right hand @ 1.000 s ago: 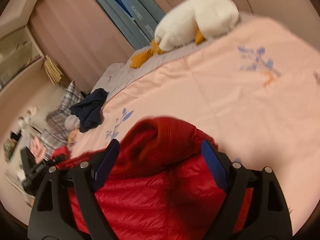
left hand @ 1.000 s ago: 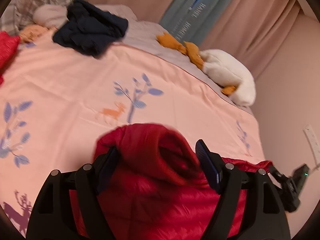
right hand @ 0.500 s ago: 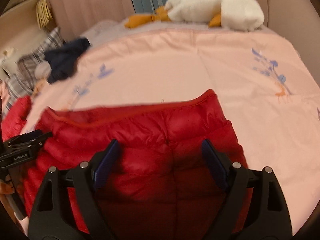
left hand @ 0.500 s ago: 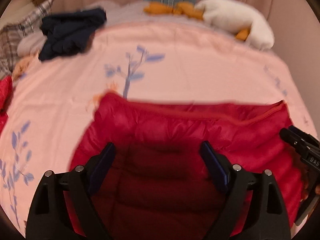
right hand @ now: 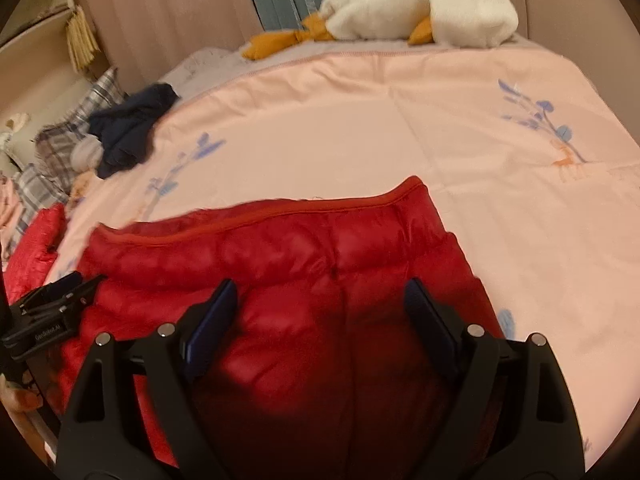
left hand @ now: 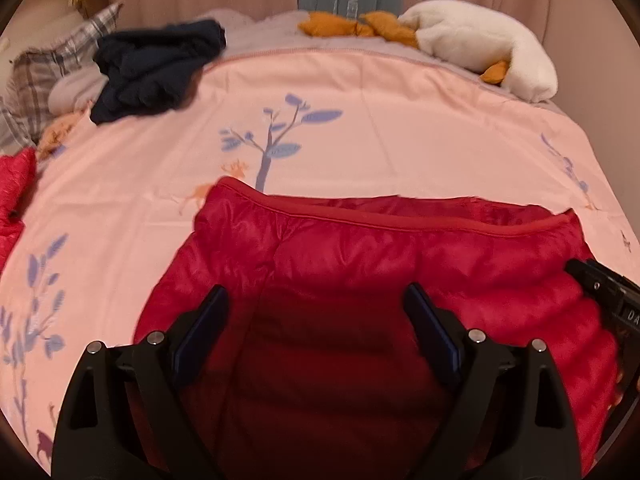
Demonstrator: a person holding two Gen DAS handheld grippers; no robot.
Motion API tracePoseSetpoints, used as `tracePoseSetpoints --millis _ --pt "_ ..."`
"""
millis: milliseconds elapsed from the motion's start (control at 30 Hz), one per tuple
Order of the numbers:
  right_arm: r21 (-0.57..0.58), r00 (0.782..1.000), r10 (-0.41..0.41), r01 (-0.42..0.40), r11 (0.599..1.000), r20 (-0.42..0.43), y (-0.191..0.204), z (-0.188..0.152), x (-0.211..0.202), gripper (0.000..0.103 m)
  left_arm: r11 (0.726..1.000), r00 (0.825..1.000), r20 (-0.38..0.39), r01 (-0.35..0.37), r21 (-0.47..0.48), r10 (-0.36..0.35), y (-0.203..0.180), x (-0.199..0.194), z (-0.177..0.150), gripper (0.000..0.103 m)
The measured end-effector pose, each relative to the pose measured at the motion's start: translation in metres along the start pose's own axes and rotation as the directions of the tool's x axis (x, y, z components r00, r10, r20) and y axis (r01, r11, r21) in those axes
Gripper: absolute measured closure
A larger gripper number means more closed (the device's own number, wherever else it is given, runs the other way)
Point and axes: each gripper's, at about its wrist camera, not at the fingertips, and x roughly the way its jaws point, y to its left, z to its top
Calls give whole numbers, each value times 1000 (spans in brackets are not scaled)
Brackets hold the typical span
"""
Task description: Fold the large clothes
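Note:
A red quilted puffer jacket (left hand: pixel 380 256) lies spread flat on the pink bedspread (left hand: pixel 360 128), its piped edge facing the far side; it also shows in the right wrist view (right hand: pixel 280 256). My left gripper (left hand: pixel 316 316) is open, its jaws wide apart just above the jacket's left part. My right gripper (right hand: pixel 320 308) is open above the jacket's right part. Each gripper shows at the edge of the other's view: the right one (left hand: pixel 608 300) and the left one (right hand: pixel 48 312). Nothing is held.
A dark navy garment (left hand: pixel 156 68) lies crumpled at the far left by plaid pillows (left hand: pixel 40 76). A white plush goose (left hand: pixel 480 44) lies at the far right by the curtains. Another red garment (left hand: pixel 16 188) sits at the left edge.
One second ago the jacket was bunched between both grippers' jaws. It has since dropped and spread flat on the bed, and both grippers now hover above it with jaws apart.

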Motion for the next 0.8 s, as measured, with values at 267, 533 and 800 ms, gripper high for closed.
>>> tracePoseSetpoints --millis 267,533,800 --pt "-96 996 56 -50 994 67 37 -37 -71 16 995 991 113 56 77 -64 -18 -76 -36 13" --pt "-180 1000 -14 17 984 17 53 -77 -57 15 993 995 94 28 114 -39 -27 -73 -81 13" --pt "-185 999 -32 28 982 -16 50 -78 -49 15 994 997 67 23 111 -31 -26 -65 -84 13"
